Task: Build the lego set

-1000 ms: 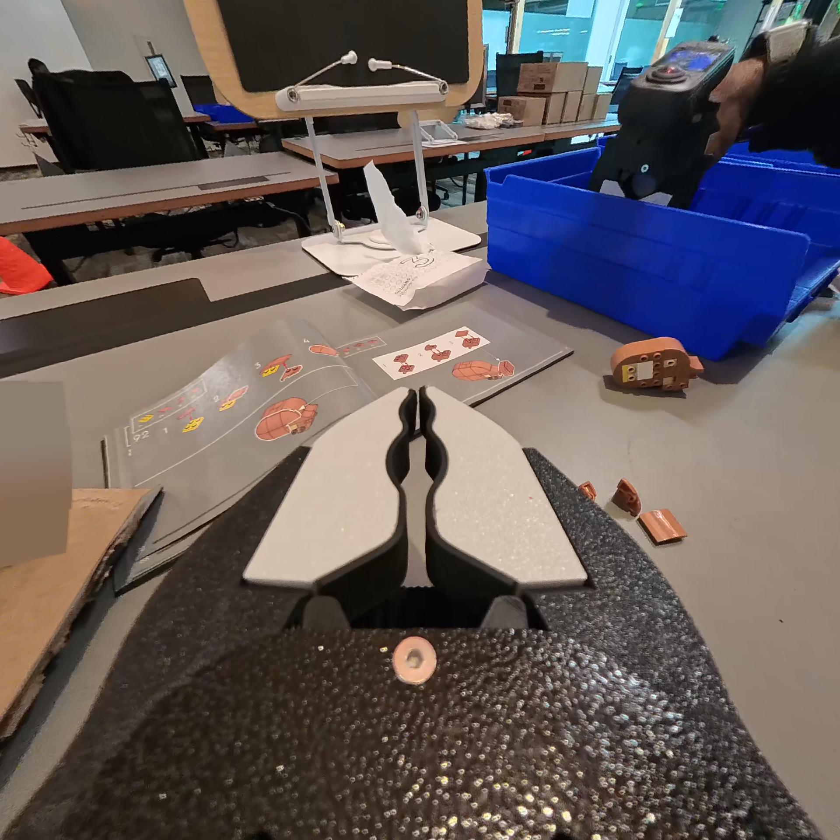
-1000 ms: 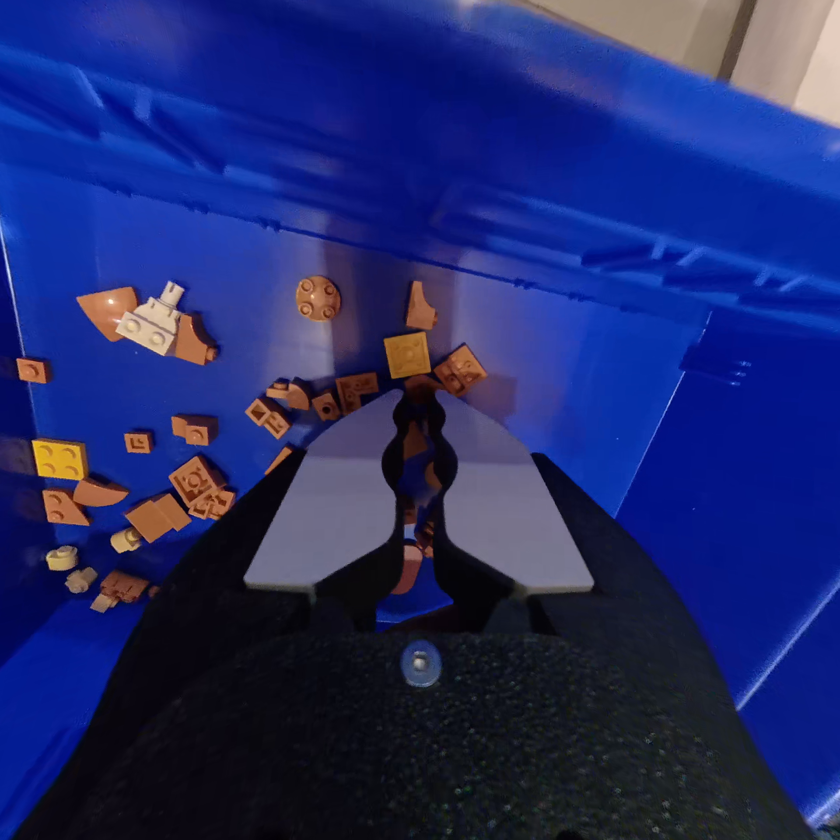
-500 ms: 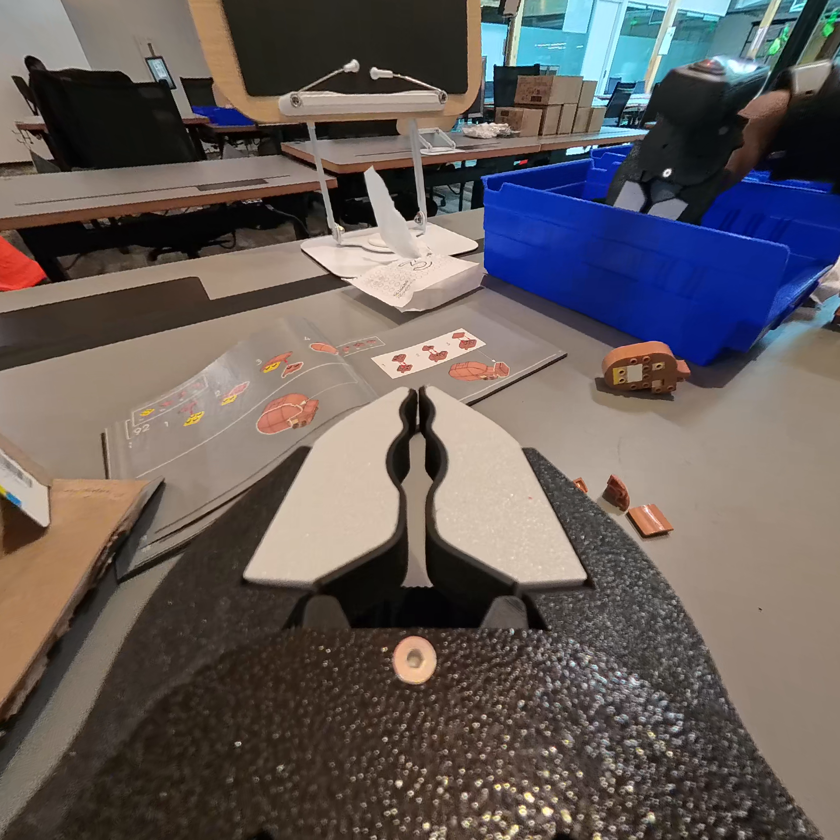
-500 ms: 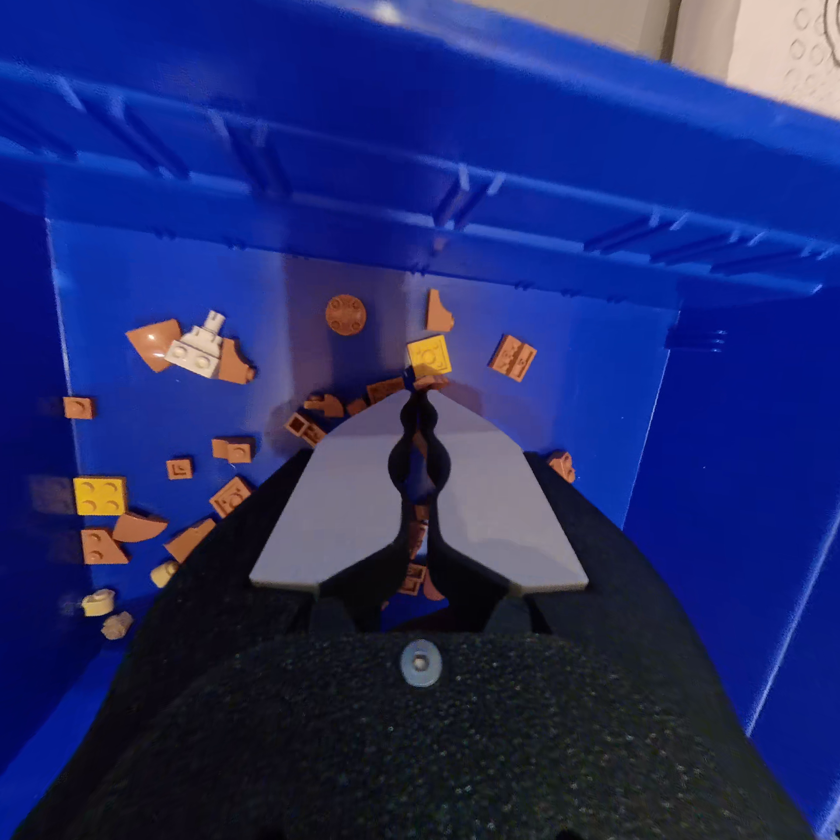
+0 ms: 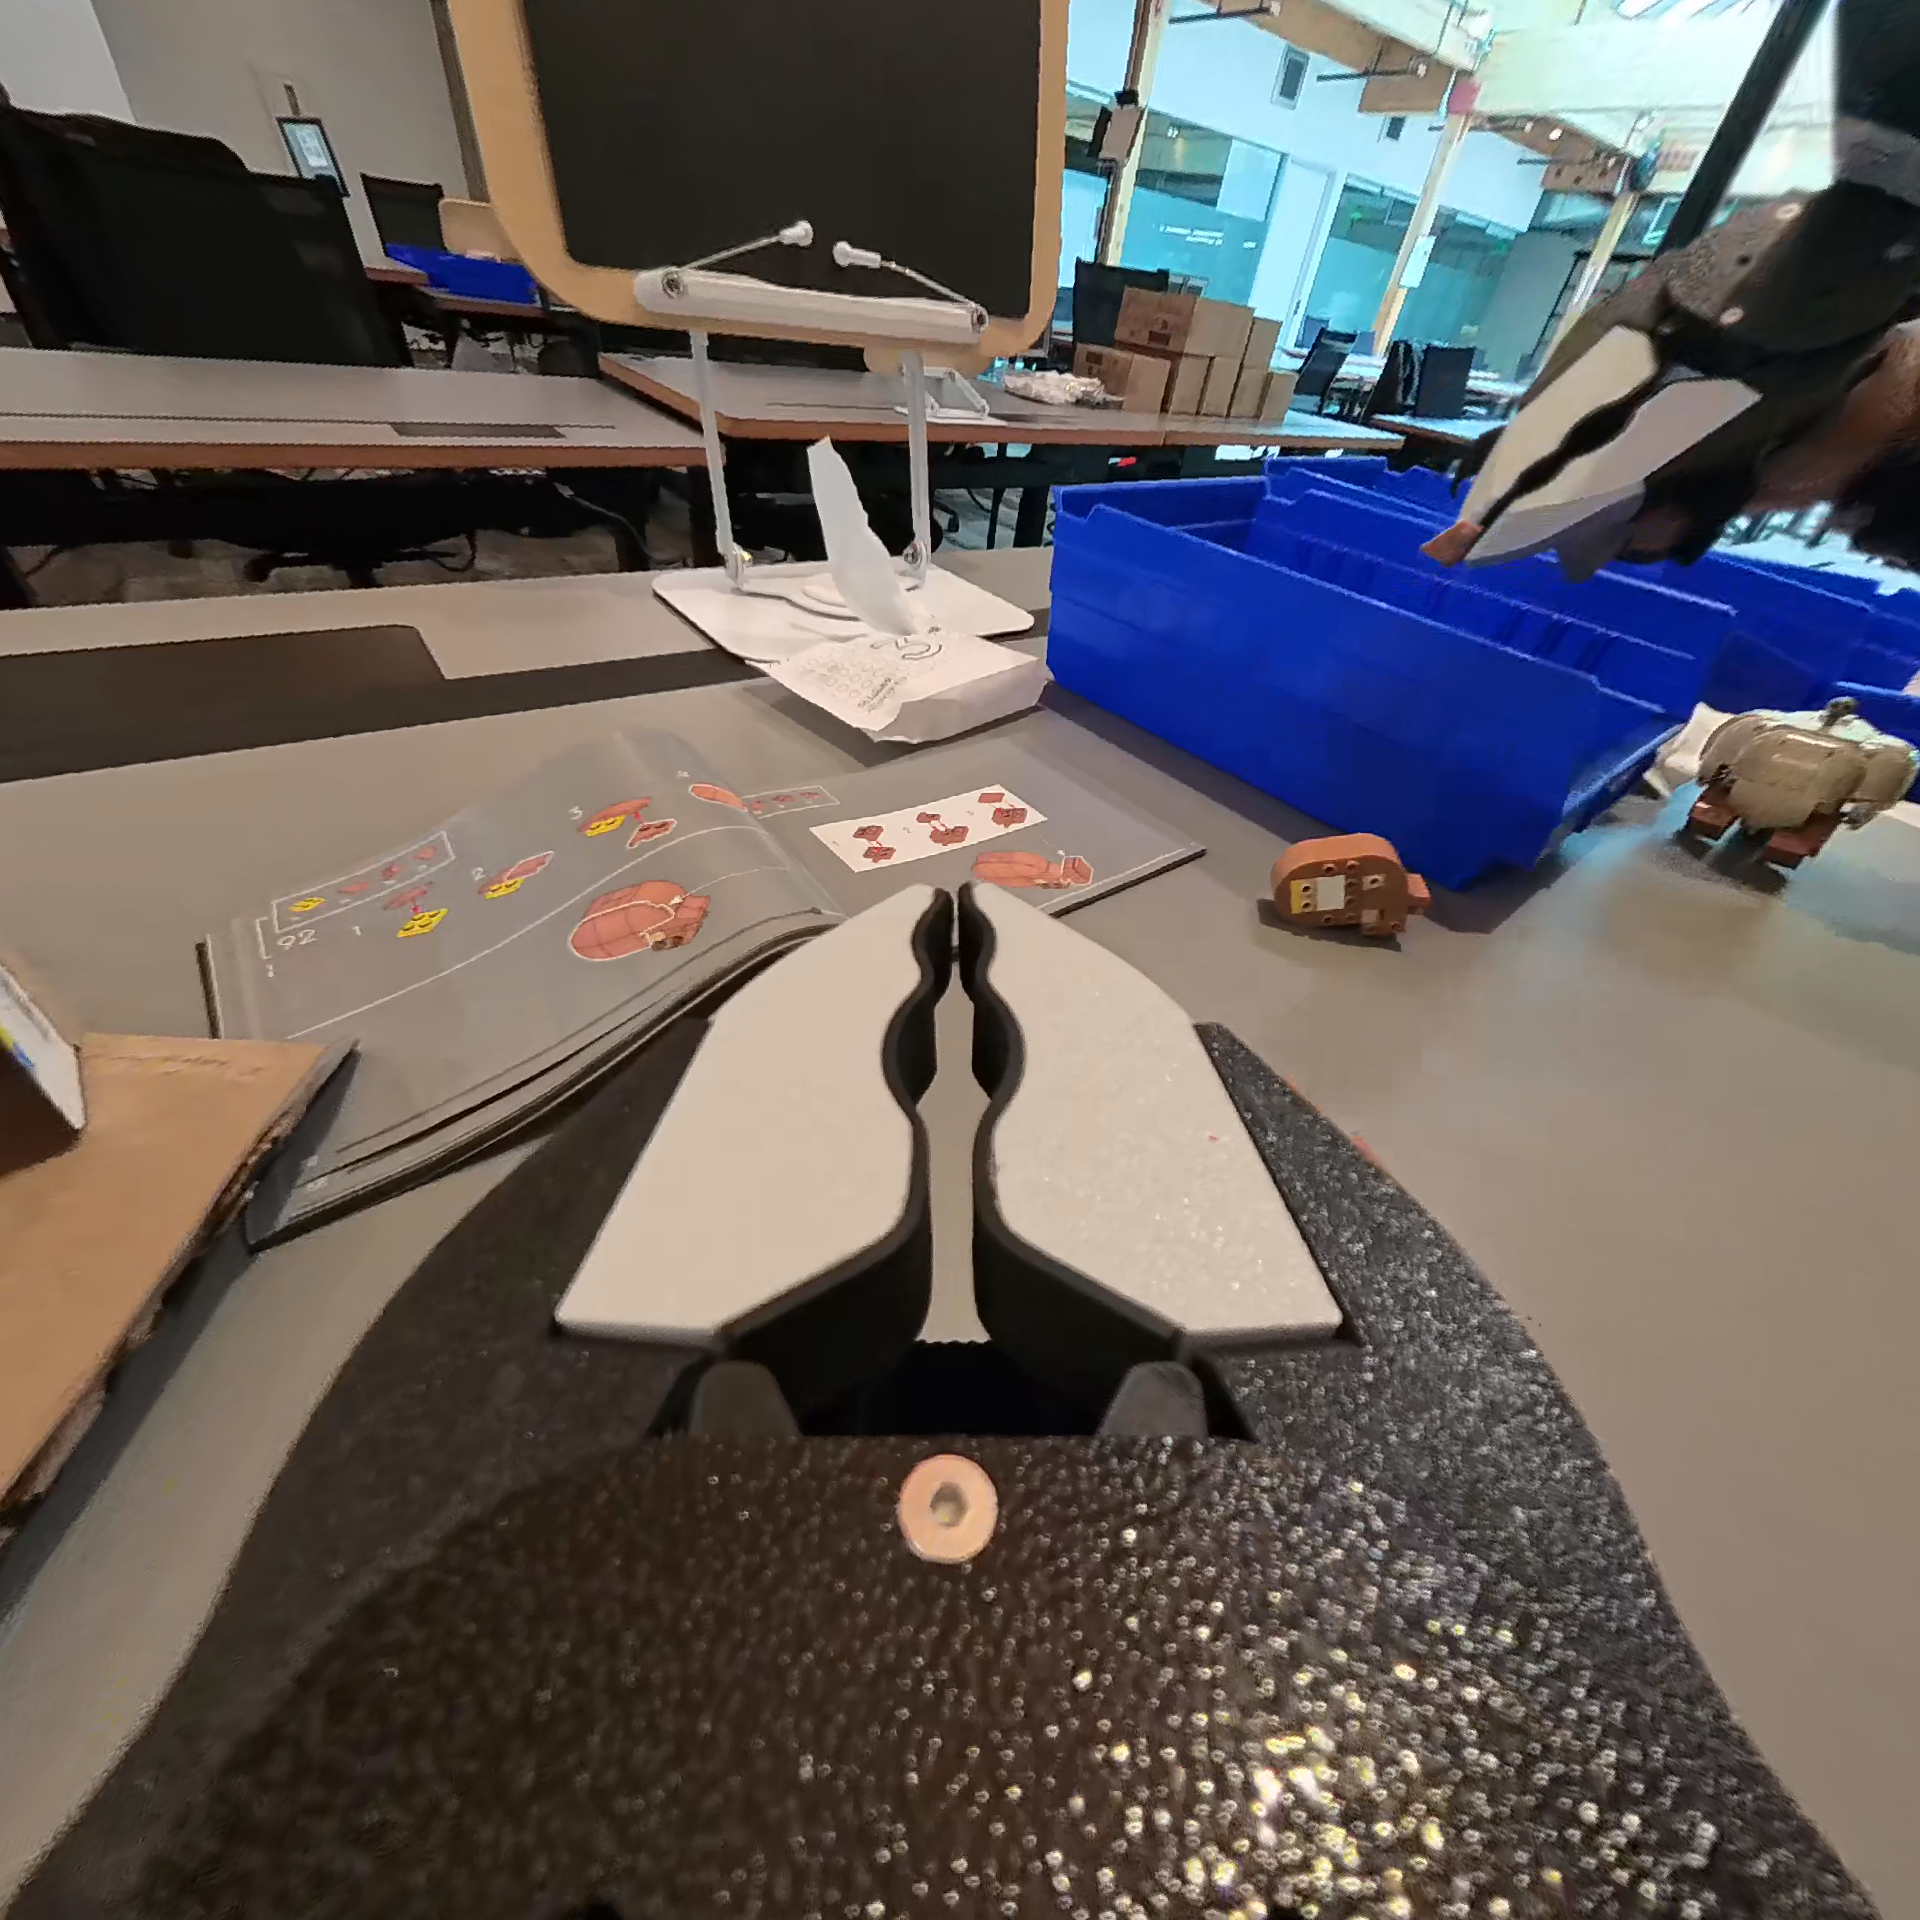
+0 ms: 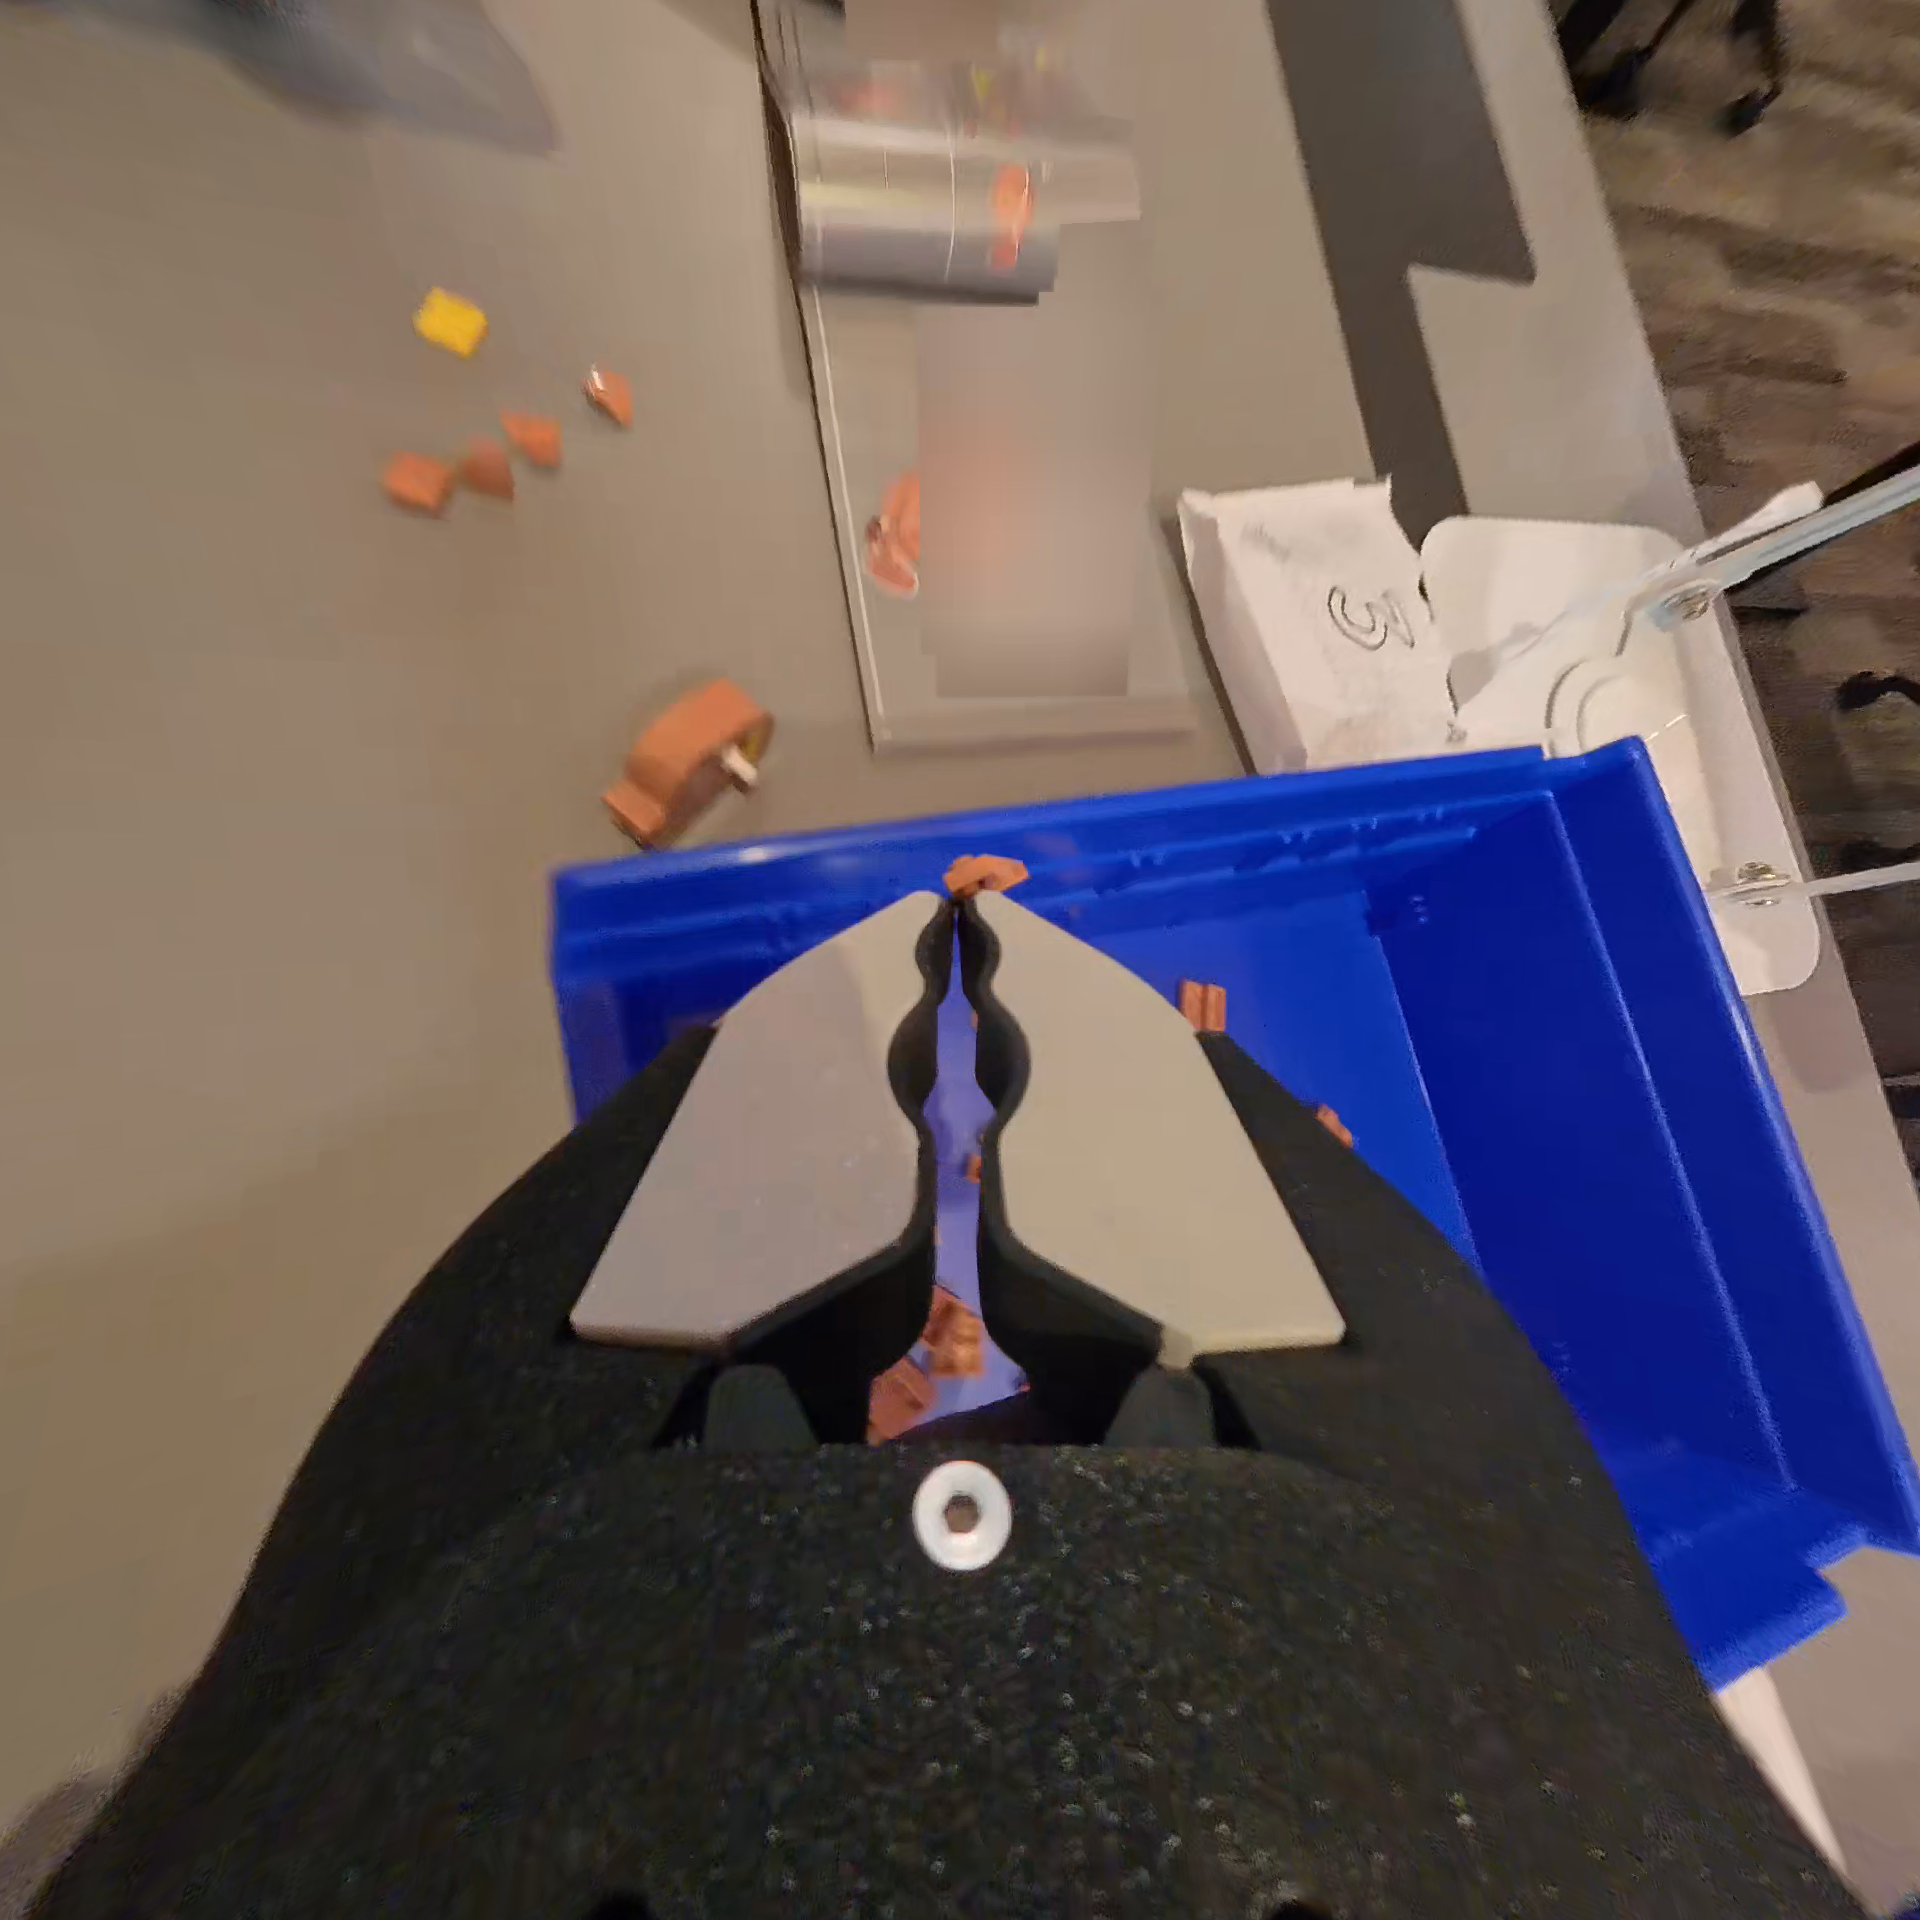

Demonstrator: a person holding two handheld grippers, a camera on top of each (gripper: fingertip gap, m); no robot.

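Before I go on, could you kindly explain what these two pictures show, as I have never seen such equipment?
There is no robot here: a person holds a two-finger gripper in each hand, and each carries a camera looking along its fingers. One picture comes from the left gripper, shut and empty, low over a grey table by an open booklet. The other comes from the right gripper, raised over a blue bin of small bricks, pinching a small brown brick at its tips. A brown brick model and loose bricks lie on the table.
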